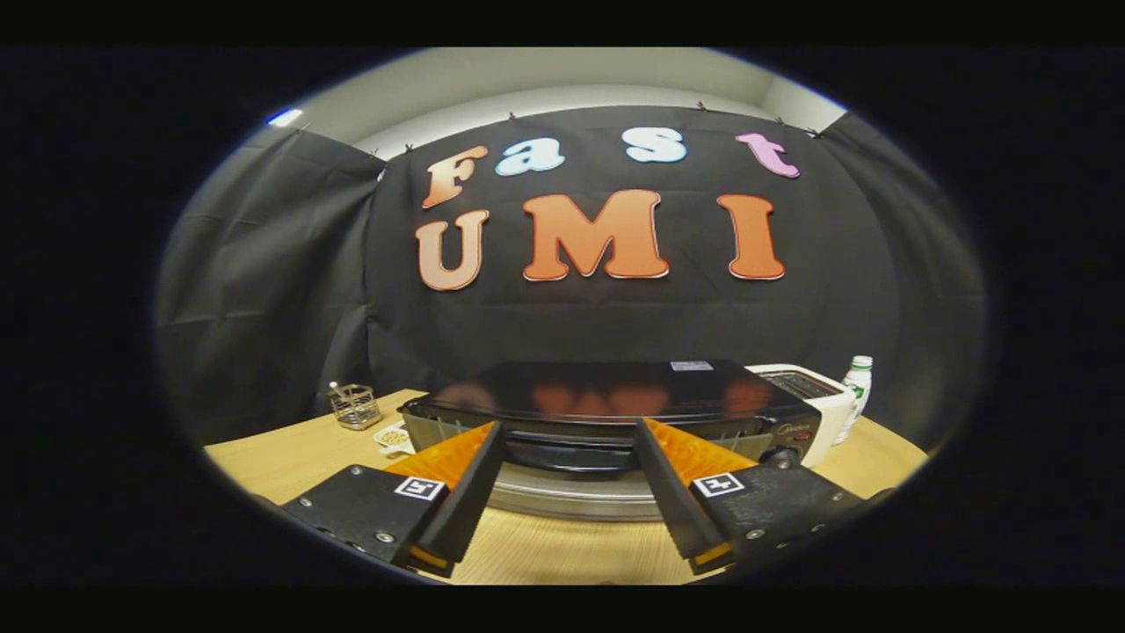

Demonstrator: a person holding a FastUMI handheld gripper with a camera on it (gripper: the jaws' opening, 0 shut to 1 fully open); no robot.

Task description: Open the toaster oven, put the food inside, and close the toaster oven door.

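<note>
A black toaster oven (615, 396) with a glossy top stands on the wooden table (290, 462), just ahead of my fingers. Its dark handle bar (567, 455) runs across the gap between my fingertips, with a silvery band of the door (571, 499) under it. I cannot tell whether the door is fully shut. My gripper (567, 431) is open, its orange-faced fingers (461, 453) spread wide at either side of the handle and pressing on nothing. A small white dish of food (393, 437) sits on the table to the left of the oven.
A wire basket (354, 406) stands behind the dish at the table's back left. Right of the oven are a white toaster (804, 387) and a plastic bottle (857, 387). The oven's knobs (785, 455) are just past the right finger. Bare wood lies under the fingers.
</note>
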